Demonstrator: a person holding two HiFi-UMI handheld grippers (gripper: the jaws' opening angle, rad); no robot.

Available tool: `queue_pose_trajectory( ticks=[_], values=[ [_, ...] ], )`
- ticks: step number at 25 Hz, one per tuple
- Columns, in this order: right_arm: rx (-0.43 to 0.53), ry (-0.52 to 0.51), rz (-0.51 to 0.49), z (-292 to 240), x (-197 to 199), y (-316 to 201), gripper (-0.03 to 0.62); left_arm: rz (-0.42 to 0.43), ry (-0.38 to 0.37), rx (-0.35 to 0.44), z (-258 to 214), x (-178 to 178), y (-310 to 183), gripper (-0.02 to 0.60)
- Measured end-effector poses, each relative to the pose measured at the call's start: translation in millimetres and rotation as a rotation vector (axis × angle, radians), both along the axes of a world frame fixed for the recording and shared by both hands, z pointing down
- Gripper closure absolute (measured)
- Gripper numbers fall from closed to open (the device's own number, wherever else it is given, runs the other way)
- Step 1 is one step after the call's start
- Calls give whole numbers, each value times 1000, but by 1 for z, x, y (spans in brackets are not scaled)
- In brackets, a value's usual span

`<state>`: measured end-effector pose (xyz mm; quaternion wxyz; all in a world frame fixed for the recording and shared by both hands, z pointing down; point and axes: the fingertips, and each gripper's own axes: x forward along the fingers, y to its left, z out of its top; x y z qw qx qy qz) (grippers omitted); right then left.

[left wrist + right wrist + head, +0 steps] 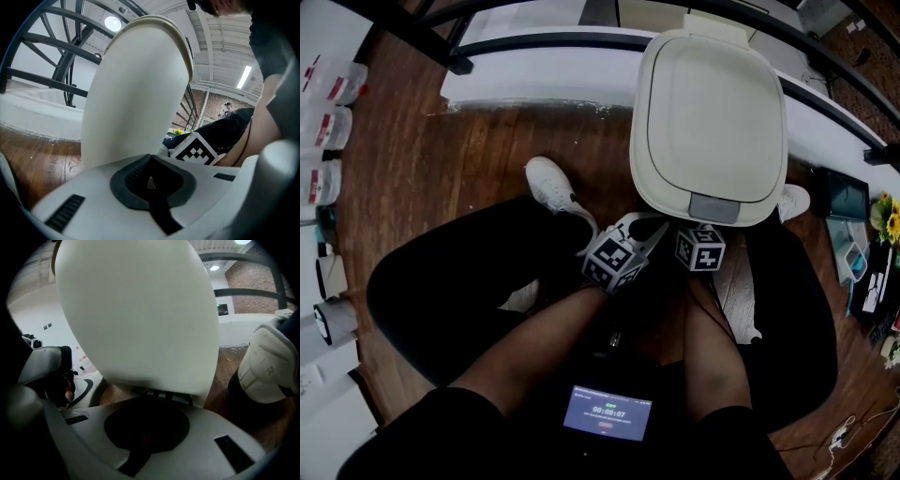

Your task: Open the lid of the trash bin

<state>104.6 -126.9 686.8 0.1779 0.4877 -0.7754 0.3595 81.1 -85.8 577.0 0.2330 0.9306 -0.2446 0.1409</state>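
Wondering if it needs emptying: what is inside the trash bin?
Nothing inside shows. The lid lies shut over the trash bin, covering any contents; only its top and grey front tab are visible.

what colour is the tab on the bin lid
The tab is grey; head view shows it best.

The bare left forearm (539,342) and right forearm (712,361) reach forward side by side. The left gripper (150,178) and right gripper (146,427) sit close together, each with its jaws pressed together on nothing.
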Motion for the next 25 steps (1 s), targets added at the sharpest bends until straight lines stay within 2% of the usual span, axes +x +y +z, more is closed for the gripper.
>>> queue_pose_trajectory(
  ticks=[9,25],
  values=[
    [-31,32,70,20,11,-10,584,-34,25,-17,3,-7,-10,543],
    [-59,121,68,28,10,-15,582,-45,-2,22,1,-10,-19,543]
  ],
)
